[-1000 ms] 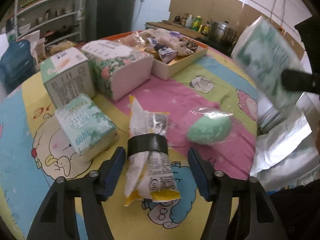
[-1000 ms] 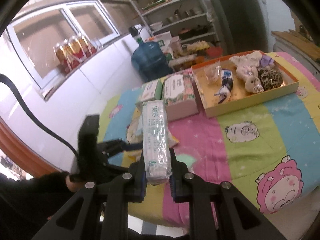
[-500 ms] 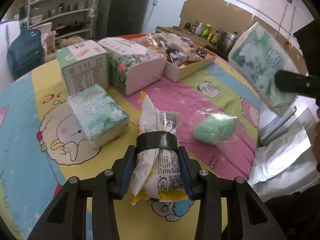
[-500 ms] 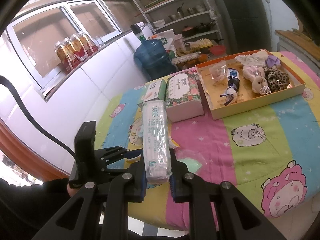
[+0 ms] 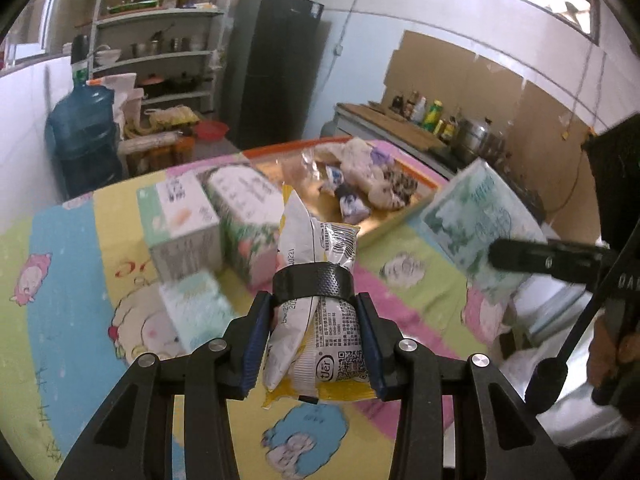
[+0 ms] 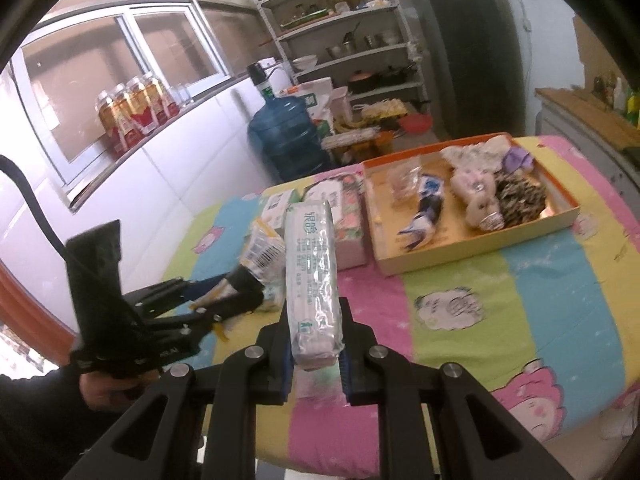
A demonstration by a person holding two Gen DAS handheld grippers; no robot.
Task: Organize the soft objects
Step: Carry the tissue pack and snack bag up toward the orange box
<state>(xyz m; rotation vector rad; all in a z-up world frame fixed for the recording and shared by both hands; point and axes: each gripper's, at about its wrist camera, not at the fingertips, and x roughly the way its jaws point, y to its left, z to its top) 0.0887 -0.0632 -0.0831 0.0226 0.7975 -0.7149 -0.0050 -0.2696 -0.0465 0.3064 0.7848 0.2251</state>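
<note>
My left gripper (image 5: 314, 344) is shut on a white and yellow snack packet (image 5: 316, 320) and holds it above the table. It also shows in the right wrist view (image 6: 256, 256). My right gripper (image 6: 314, 340) is shut on a green tissue pack (image 6: 314, 276), held upright above the table's near edge; this pack shows at the right of the left wrist view (image 5: 476, 220). An orange tray (image 6: 476, 254) of soft toys and small bags sits at the far side. Tissue boxes (image 5: 244, 216) stand left of it.
A small green tissue pack (image 5: 196, 312) lies on the cartoon tablecloth (image 6: 520, 300) in front of the boxes. A blue water jug (image 6: 284, 140), shelves and a black fridge (image 5: 272, 68) stand beyond the table. A counter with bottles is at the far right.
My left gripper closed on the snack packet and lifted it off the cloth. My right gripper moved a little with the tissue pack still in it.
</note>
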